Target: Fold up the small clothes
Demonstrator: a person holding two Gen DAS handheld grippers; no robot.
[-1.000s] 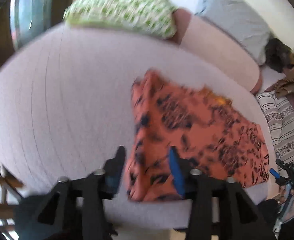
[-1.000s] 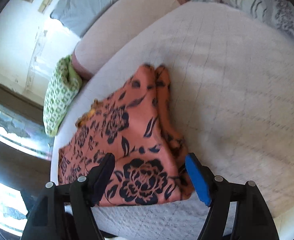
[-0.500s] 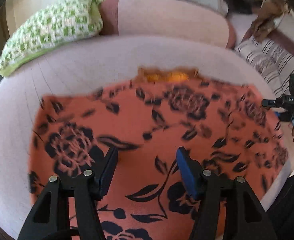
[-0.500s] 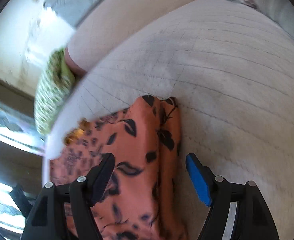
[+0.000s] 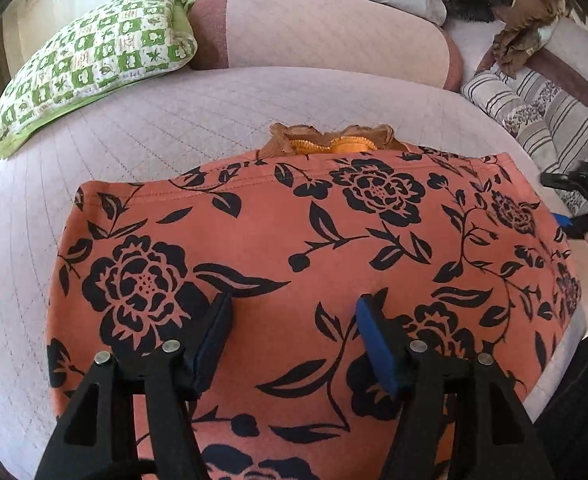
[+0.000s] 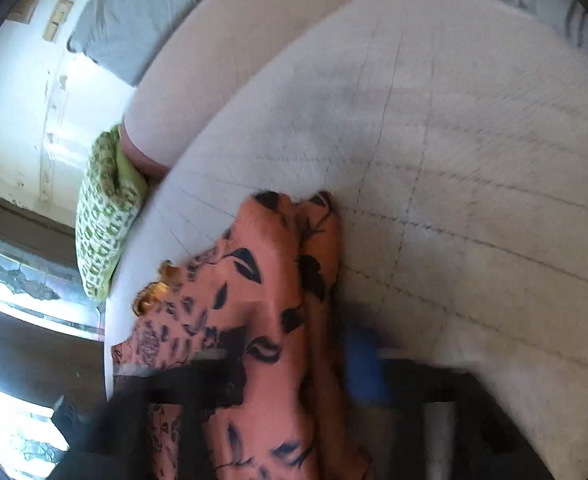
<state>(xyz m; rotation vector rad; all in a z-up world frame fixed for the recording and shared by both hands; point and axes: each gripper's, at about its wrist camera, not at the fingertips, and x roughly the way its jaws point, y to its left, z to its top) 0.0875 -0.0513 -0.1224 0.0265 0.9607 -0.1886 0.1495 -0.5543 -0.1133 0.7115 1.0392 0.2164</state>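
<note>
- Orange floral garment (image 5: 305, 264): lies spread flat on the quilted pale bed cover (image 5: 166, 120), near the cover's front edge. A ruffled orange-and-brown piece (image 5: 329, 142) shows at the garment's far hem.
- Left gripper (image 5: 292, 312): poised over the garment's near half; jaws parted and just been widening, the cloth beneath them and nothing pinched.
- Right gripper (image 6: 294, 360): badly blurred in its own view, at the garment's (image 6: 262, 320) bunched side edge. Jaws apart and just been widening; a fold of cloth lies between them, but whether a pad touches it cannot be told. In the left view it shows beyond the garment's right edge (image 5: 585, 208).
- Green patterned pillow (image 5: 94, 60): beyond the garment, at the cover's far left.
- Striped cushion (image 5: 533, 116): beyond the garment, to the right.
</note>
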